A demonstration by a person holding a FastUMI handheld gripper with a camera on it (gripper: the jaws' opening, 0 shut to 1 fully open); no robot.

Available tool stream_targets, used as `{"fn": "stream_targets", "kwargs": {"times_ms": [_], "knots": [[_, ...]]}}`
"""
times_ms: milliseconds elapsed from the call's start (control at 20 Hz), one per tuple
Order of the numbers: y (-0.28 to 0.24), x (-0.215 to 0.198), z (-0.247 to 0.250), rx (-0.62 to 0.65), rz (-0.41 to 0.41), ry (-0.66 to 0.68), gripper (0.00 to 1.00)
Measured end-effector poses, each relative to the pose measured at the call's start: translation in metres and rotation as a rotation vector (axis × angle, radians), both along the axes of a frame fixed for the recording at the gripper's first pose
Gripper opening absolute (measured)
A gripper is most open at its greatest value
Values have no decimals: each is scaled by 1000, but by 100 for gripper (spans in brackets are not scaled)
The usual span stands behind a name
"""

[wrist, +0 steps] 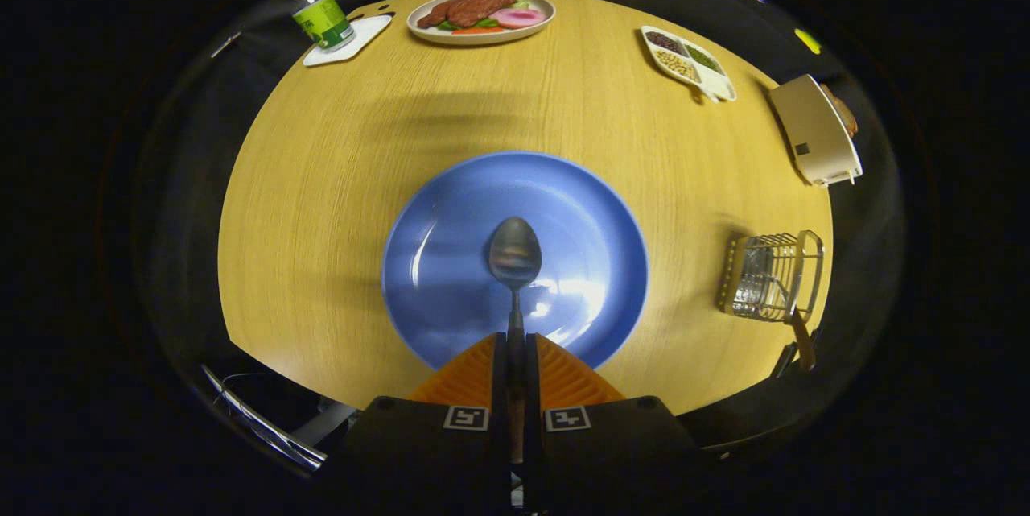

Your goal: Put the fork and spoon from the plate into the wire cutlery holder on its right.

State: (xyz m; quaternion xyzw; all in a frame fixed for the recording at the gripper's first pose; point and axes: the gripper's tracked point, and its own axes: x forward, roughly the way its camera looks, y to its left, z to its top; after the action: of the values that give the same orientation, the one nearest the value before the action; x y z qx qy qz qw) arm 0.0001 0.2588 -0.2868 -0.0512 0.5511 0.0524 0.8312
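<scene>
The tongs (515, 343) are clamped tight on the spoon (515, 254) handle, its bowl sticking out over the blue plate (451, 210). The wire holder (772, 276) sits to the right.

The spoon (515, 258) is plain, dull metal with an oval bowl and a thin neck; its handle runs back between the orange fingers (467, 375) of the claw (515, 343), which are pressed together on it, so the bowl points straight ahead of them over the middle of the plate (434, 258). The plate is round, blue and glossy, and sits on the wooden surface (322, 178). The wire cutlery holder (772, 274) stands upright to the plate's right, well apart from it, near the surface's edge. A wooden-handled utensil, probably the fork (801, 339), leans out of it.
</scene>
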Motion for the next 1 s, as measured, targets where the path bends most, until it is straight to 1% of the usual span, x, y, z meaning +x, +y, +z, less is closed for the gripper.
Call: {"fn": "stream_targets", "kwargs": {"times_ms": [150,200,350,700,1000], "knots": [[-11,1,21,-1,-49,-13,11],[-10,2,19,0,-46,-6,11],[-9,2,18,-27,-39,-8,6],[-5,0,9,-54,-12,-15,6],[-8,5,27,-85,0,-70,5]]}}
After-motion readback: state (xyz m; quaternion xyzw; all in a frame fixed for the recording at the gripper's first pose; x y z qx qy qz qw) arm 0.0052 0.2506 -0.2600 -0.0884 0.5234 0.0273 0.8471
